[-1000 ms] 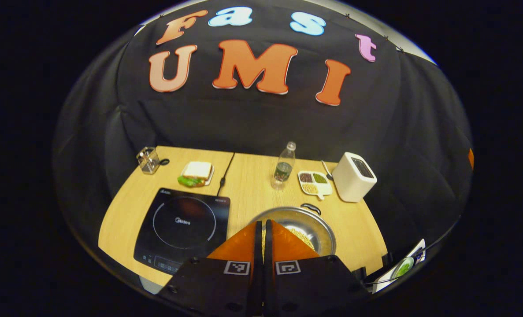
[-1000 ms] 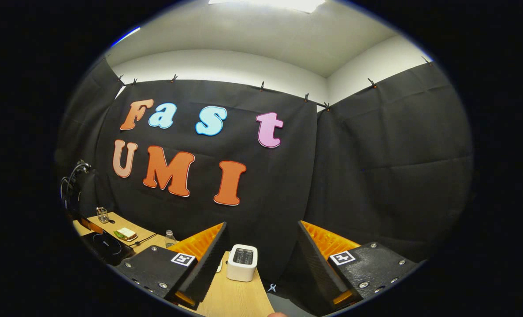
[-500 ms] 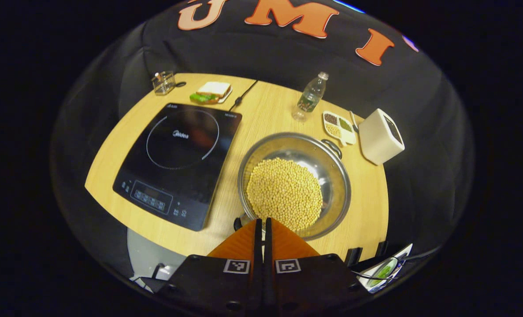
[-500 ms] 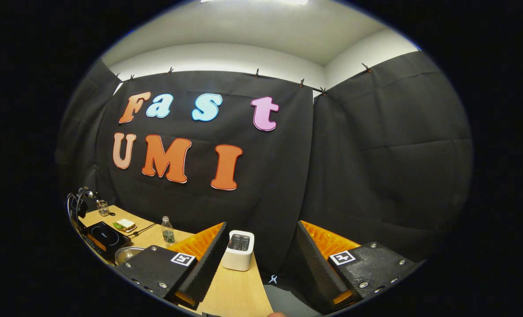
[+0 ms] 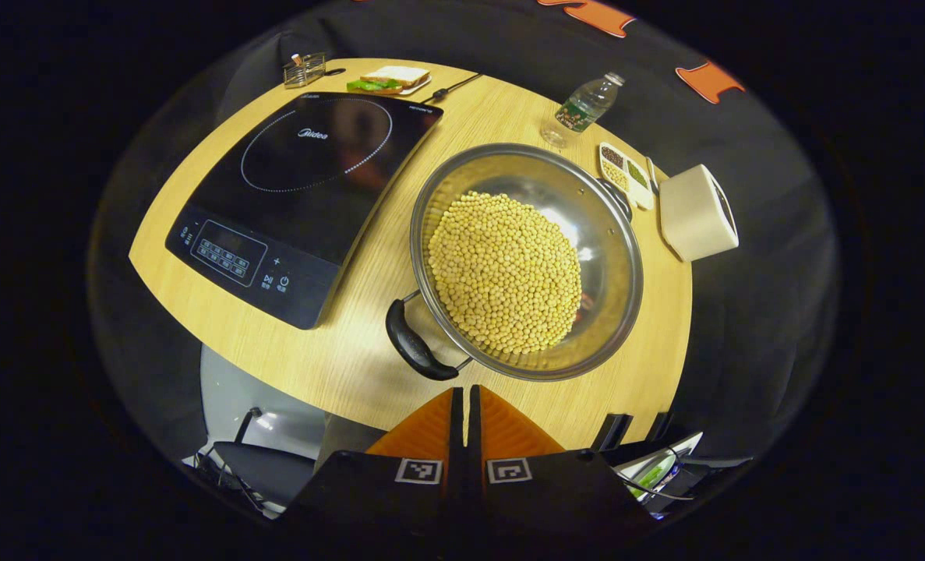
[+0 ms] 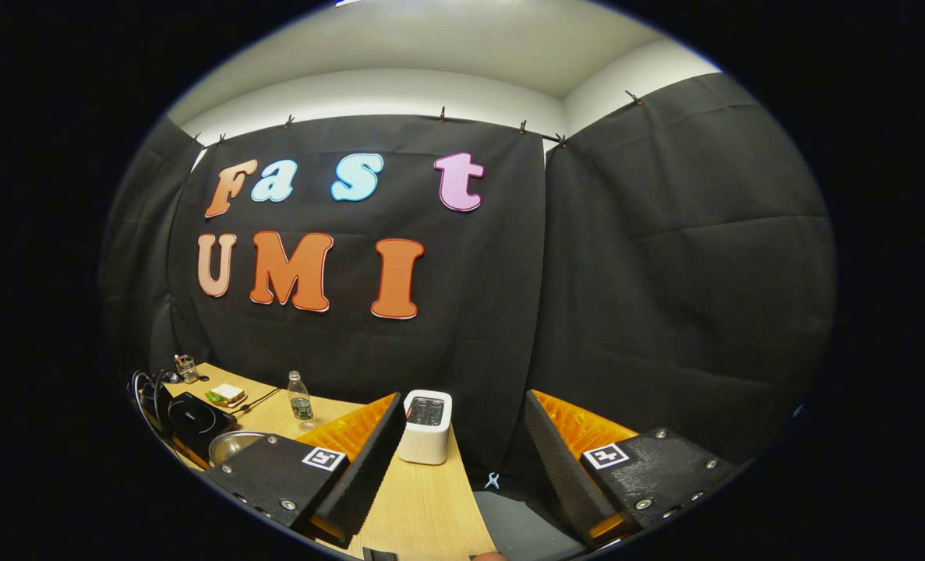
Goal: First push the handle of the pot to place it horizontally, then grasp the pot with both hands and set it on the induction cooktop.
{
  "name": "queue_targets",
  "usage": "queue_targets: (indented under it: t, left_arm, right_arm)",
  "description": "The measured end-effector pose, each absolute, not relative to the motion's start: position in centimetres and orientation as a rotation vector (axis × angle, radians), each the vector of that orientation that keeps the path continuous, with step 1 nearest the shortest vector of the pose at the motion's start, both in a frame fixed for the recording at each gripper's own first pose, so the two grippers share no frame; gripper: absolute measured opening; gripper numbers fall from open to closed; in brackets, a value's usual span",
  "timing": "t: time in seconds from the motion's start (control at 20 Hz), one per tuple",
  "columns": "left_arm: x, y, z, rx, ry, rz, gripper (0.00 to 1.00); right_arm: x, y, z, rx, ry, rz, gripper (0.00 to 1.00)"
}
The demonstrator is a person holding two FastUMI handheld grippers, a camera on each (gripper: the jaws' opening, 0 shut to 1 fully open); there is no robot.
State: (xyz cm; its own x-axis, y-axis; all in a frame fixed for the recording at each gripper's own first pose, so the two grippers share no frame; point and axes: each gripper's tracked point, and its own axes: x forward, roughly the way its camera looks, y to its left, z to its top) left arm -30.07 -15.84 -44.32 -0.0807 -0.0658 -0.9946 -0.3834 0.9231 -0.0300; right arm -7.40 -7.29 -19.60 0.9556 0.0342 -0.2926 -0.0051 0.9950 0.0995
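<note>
your left gripper [image 5: 463,405] has its two orange fingers pressed together with nothing between them, and it hangs above the near edge of the table [image 5: 353,374], looking down. a second ago this view was mostly booth wall with the pot half hidden behind the fingers; since then you have tipped and lifted the gripper, so the whole tabletop has come into sight. that suits the first step: closed fingers make a blunt tip for pushing.

just beyond the fingertips lies the pot's near handle [image 5: 414,347], a black loop at the lower left of the rim, apart from the gripper and not yet touched. the pot [image 5: 616,312] stands on the table to the right of the induction cooktop [image 5: 306,179], steel, with a heap of soybeans [image 5: 505,271] inside. its far handle [image 5: 616,199] sits at the upper right, so the handles run on a diagonal; i judge the push is still to be done.

your right gripper [image 6: 456,475] stands wide apart and empty, held level and aimed at the wall, and it has drifted only a little over the last second. in the right gripper view the toaster [image 6: 425,426] shows between its fingers, and the pot's rim peeks out at the lower left.

farther back you have a water bottle [image 5: 583,111], a divided dish [image 5: 624,173], a sandwich plate [image 5: 390,79] and a small rack [image 5: 305,69], all well apart from the pot's path to the cooktop. the beans are loose, so a jerky push could shake them.
</note>
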Motion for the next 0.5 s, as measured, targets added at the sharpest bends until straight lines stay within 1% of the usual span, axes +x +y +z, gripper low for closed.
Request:
queue_targets:
  t: [0.1,0.15,0.2,0.3,0.5]
  left_arm:
    - [-30.6,-16.1,-45.1,-0.376,1.672,0.273,0.07]
    - [-30.7,-16.1,-45.5,-0.381,1.689,0.271,0.10]
    - [-30.9,-15.8,-46.1,-0.366,1.705,0.270,0.07]
    - [-30.6,-15.2,-47.1,-0.330,1.726,0.242,0.07]
    - [-30.2,-16.1,-47.9,-0.361,1.777,0.183,0.07]
  right_arm:
    - [-7.4,-7.1,-19.7,0.095,0.305,0.010,0.95]
    - [-7.5,-6.9,-19.9,0.094,0.312,0.004,0.95]
    - [-7.4,-6.7,-20.0,0.093,0.318,-0.006,0.95]
    - [-7.3,-6.6,-20.2,0.092,0.329,-0.026,0.95]
    - [-7.1,-6.0,-20.4,0.087,0.349,-0.066,0.95]
